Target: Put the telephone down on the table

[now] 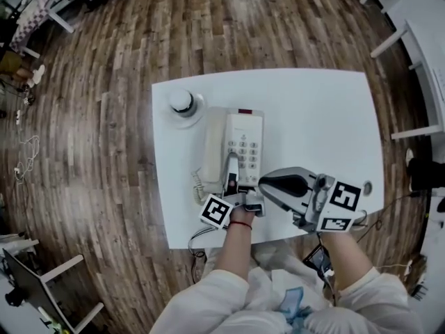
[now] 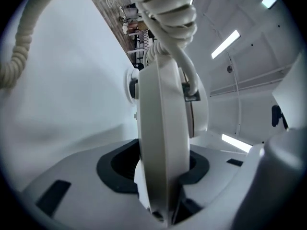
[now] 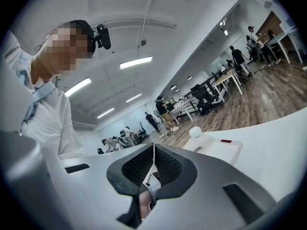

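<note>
- Telephone [image 1: 240, 141] sits on the white table [image 1: 327, 117], left of centre, keypad up.
- Handset [image 1: 212, 148] lies along the telephone's left side; I cannot tell whether it rests fully in the cradle.
- Left gripper [image 1: 231, 178] reaches in from the near edge with its jaws clamped on the handset's near end. Its own view shows the handset edge-on between the pads.
- Coiled cord [image 1: 197, 185] lies on the table just left of that gripper.
- Right gripper [image 1: 284, 184] hangs over the table's near edge, right of the telephone. Its jaws are pressed together with nothing between them.
- Dish [image 1: 183, 103] with a round white object on it stands at the far left corner.
</note>
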The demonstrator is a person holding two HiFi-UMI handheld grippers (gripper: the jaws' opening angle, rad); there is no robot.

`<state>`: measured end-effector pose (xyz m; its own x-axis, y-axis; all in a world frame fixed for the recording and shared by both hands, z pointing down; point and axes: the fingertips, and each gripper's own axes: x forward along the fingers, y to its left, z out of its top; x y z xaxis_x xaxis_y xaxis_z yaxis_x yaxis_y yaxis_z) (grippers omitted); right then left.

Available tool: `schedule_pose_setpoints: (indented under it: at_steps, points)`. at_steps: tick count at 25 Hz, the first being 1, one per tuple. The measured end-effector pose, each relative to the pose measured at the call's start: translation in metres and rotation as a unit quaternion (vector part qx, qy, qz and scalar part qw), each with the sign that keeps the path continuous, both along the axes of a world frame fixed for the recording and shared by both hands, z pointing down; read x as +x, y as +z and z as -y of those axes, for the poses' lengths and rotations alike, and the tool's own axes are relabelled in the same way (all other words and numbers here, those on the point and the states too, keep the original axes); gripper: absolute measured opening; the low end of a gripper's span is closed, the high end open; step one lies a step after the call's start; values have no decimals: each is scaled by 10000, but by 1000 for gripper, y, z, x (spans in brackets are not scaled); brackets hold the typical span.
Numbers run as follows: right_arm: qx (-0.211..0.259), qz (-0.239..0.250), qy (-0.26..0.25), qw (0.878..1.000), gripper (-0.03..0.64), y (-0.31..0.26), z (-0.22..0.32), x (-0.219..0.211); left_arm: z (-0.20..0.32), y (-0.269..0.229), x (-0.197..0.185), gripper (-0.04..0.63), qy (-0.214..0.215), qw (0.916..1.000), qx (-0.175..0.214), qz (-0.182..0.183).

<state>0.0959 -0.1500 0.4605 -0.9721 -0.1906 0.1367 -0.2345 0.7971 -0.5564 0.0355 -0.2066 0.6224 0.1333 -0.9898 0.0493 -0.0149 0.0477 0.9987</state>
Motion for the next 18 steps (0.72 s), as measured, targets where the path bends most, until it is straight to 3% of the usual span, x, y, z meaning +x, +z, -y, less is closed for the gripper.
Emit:
schedule_pose_setpoints:
  at_steps: [12, 15, 18]
  points:
    - [-87, -225, 48, 9997, 34, 30, 4, 12, 17, 25, 4, 169, -520, 9985, -128, 69]
    - [-235, -437, 327, 9982, 34, 50, 14, 20, 19, 31, 4, 169, -523, 9985, -142, 123]
    - [-695, -590, 813, 9925, 34, 80, 35, 34, 16, 36, 3, 169, -544, 9984, -129, 53]
